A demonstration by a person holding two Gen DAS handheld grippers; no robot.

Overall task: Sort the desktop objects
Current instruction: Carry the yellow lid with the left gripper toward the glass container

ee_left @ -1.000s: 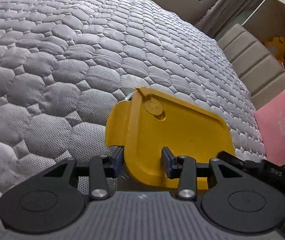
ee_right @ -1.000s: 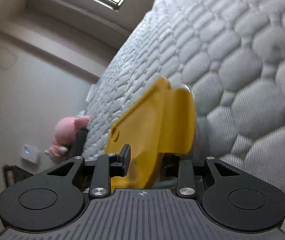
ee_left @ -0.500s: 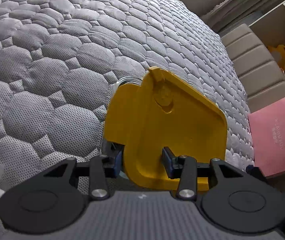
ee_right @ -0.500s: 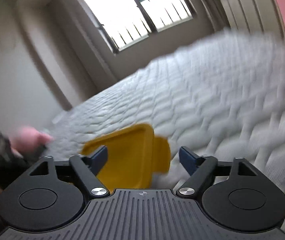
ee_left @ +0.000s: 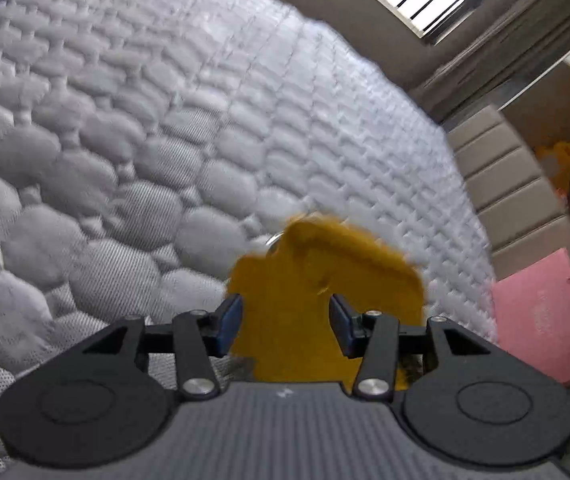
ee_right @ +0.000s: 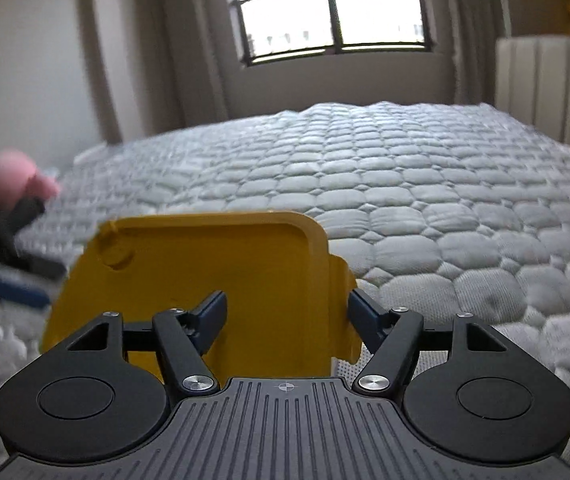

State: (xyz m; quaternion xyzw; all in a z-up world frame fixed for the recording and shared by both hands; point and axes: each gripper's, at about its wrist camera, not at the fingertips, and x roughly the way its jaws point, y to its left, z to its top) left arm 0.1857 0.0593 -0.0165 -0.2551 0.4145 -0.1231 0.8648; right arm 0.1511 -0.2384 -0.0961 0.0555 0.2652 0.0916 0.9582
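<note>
The bed [ee_right: 425, 184] fills most of both views; its grey quilted cover carries a raised hexagon pattern. Behind it stand a window [ee_right: 333, 8] with dark bars and a beige padded headboard [ee_left: 525, 208]. A pink box [ee_left: 541, 316] sits beside the bed at the right edge of the left wrist view. The yellow lid [ee_right: 205, 280] (a rounded-corner plastic piece with a side tab and a small round dimple near one corner) lies low over the bed cover, directly in front of both cameras. The left claw [ee_left: 285, 322] has its blue-padded fingers on either side of the lid's near edge; motion blur prevents telling whether the pads press on it. The right claw [ee_right: 289, 318] is released: its left finger [ee_right: 211, 316] lies over the lid's face, its right finger sits just outside the side tab, and a gap shows at the pads. A pink plush toy [ee_right: 9, 180] appears blurred at the far left of the right wrist view, near the bed's edge.
</note>
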